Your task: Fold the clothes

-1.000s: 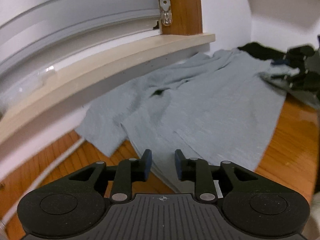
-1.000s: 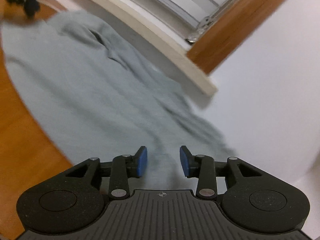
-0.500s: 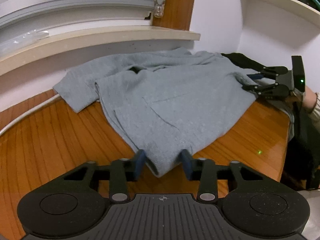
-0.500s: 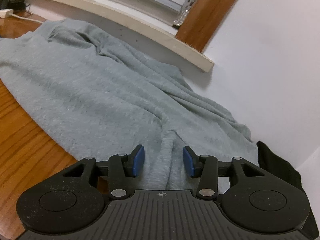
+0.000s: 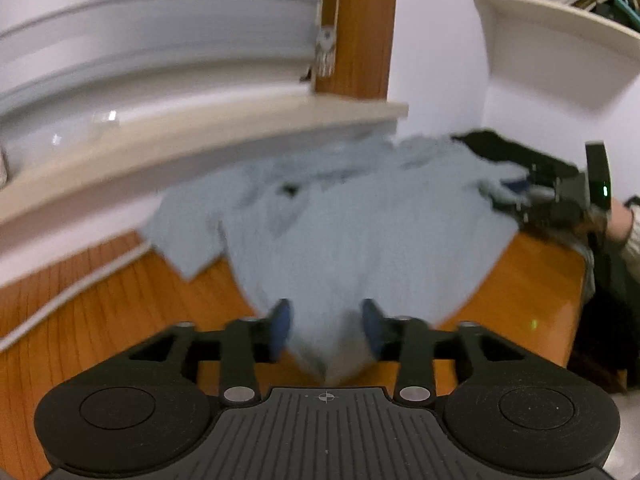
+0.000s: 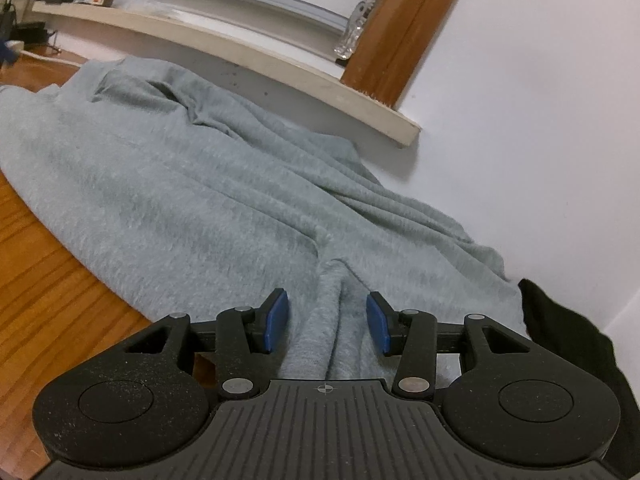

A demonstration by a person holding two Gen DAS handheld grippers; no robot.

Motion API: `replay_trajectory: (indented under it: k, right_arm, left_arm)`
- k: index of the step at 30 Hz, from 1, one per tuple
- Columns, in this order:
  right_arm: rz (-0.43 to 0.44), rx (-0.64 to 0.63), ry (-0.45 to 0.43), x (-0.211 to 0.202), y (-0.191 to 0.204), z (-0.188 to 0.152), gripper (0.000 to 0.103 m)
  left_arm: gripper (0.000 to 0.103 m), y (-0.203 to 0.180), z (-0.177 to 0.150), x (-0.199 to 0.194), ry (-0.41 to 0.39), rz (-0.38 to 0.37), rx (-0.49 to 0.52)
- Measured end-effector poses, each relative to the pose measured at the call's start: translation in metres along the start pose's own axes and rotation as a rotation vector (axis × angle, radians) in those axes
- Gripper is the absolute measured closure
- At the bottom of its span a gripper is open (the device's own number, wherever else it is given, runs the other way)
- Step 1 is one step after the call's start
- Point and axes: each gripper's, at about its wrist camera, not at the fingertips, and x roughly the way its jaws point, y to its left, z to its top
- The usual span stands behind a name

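Left hand-held gripper (image 5: 326,330) reopening around shirt (image 5: 352,232) corner.

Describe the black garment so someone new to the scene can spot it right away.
Start at the wooden table under the window ledge; a big grey shirt is spread over it. Follow the shirt to its end by the white wall, in the corner, past the right gripper. The black garment lies there at the shirt's edge: the only dark cloth, against pale grey.
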Motion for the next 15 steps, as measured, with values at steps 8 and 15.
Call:
replay_trajectory:
  k: [8, 15]
  right_arm:
    - [-0.045, -0.015, -0.012, -0.002, 0.004, -0.001, 0.045]
    - [-0.014, 0.096, -0.054, -0.021, -0.013, -0.007, 0.033]
  left_arm:
    - [0.033, -0.042, 0.056, 0.076, -0.055, -0.103, 0.068]
    - [0.028, -0.074, 0.083, 0.168, -0.067, -0.215, 0.089]
